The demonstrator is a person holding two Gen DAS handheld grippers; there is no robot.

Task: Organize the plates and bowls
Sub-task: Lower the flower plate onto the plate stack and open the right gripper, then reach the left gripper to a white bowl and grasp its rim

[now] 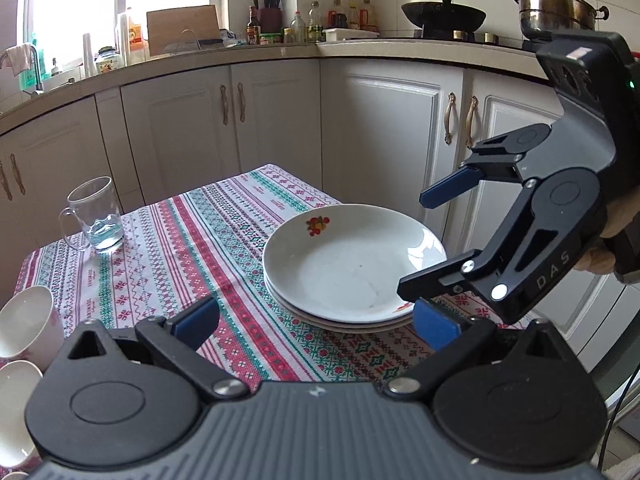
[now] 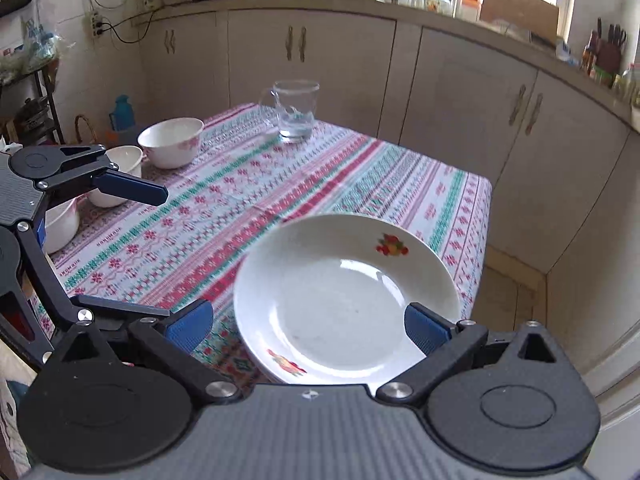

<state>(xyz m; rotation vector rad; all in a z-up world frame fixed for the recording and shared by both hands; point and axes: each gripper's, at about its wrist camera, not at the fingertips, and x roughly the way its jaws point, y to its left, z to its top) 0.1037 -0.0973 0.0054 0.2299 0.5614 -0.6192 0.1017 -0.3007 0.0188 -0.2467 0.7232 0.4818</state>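
Observation:
A stack of white plates (image 1: 352, 268) with a fruit print lies on the patterned tablecloth; it also shows in the right wrist view (image 2: 340, 300). My left gripper (image 1: 316, 324) is open and empty, just short of the stack's near edge. My right gripper (image 2: 308, 326) is open and empty, its fingers spread around the stack's near rim; in the left wrist view it (image 1: 424, 240) hangs over the stack's right side. Three white bowls (image 2: 171, 142) stand at the table's left edge, two of them (image 1: 24, 320) beside my left gripper.
A glass mug (image 1: 96, 214) with a little water stands at the table's far corner, also in the right wrist view (image 2: 294, 110). The table (image 2: 476, 200) ends just right of the plates. Kitchen cabinets (image 1: 380, 128) and a cluttered counter surround it.

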